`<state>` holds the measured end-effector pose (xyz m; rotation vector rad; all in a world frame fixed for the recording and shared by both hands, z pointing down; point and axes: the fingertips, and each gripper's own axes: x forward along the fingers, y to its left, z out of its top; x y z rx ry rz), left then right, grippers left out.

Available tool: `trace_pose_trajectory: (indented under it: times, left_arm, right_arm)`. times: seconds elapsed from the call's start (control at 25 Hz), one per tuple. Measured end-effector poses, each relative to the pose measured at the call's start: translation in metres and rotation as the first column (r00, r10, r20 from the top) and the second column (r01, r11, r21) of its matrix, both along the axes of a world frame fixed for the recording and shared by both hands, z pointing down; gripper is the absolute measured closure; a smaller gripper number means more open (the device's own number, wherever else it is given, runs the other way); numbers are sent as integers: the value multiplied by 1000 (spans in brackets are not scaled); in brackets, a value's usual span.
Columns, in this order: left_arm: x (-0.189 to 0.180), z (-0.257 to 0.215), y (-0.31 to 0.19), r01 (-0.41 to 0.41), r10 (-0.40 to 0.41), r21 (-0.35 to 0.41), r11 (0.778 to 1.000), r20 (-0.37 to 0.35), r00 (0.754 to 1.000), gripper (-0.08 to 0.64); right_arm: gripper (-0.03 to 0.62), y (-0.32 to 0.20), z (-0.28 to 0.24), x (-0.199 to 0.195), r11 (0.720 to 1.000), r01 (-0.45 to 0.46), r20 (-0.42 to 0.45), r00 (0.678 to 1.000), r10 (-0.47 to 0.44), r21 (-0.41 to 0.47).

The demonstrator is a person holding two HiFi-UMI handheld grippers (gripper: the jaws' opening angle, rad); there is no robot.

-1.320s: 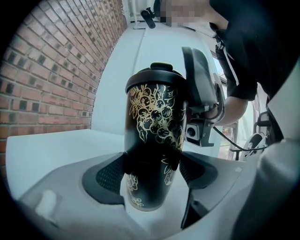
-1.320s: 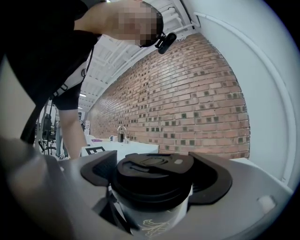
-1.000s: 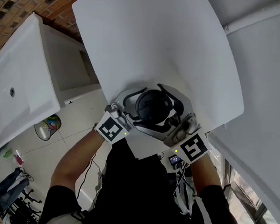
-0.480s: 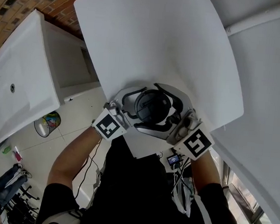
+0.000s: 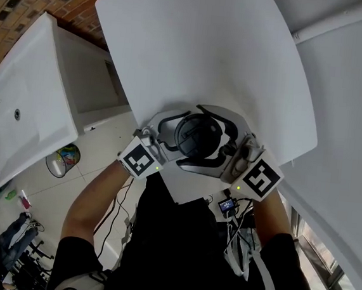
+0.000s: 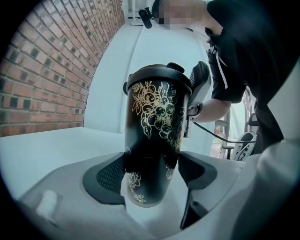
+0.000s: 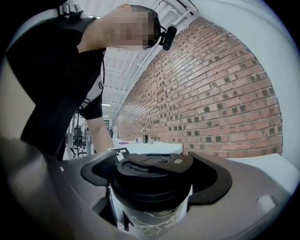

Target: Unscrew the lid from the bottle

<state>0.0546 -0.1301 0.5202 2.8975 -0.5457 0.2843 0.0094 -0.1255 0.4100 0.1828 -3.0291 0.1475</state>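
Swinging outward and up the head view, the right gripper's marker cube (image 5: 262, 178) sits farther round the bottle than a second ago. The left gripper's marker cube (image 5: 139, 160) has crept slightly the other way, and the bottle itself has hardly shifted. That looks like the start of a counter-twist.

The left gripper (image 6: 151, 168) has its jaws clamped wide on the lower body of the bottle (image 6: 157, 122), a black one with a gold flower print, one dark pad pressing on each side. This low grip most likely anchors the body so that it cannot turn along with the top.

The right gripper (image 7: 152, 180) comes in from the opposite side, and its jaws are closed around the black lid (image 7: 150, 166), pads against its rim. That hold lets the lid be turned on its own.

The lid is seated on the bottle with no gap showing, so by my reading the unscrewing is barely under way. The bottle stands upright between the two grippers at the near edge of the white table (image 5: 202, 54), just in front of the person's body.
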Motion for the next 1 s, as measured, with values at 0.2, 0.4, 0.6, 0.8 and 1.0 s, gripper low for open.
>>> trace_pose_trajectory:
  times: [0.2, 0.4, 0.6, 0.8, 1.0]
  left_arm:
    - [0, 1, 1, -2, 2, -4, 1000, 5, 1000, 206]
    - [0, 2, 1, -3, 3, -8, 1000, 4, 1000, 206]
    - [-1, 11, 2, -5, 6, -26, 1000, 30, 1000, 211]
    - [-1, 11, 1, 3, -2, -35, 999, 28, 1000, 212]
    - [-1, 10, 2, 17, -16, -34, 999, 33, 999, 210]
  right_arm:
    - [123, 1, 0, 0, 999, 38, -4, 999, -38, -12]
    - [124, 1, -2, -1, 999, 42, 0, 999, -42, -18]
    - [46, -12, -7, 1, 990, -137, 50, 989, 137, -20]
    - [48, -19, -11, 8, 942, -336, 68, 940, 335, 1]
    - [58, -13, -6, 1, 905, -426, 70, 902, 426, -15]
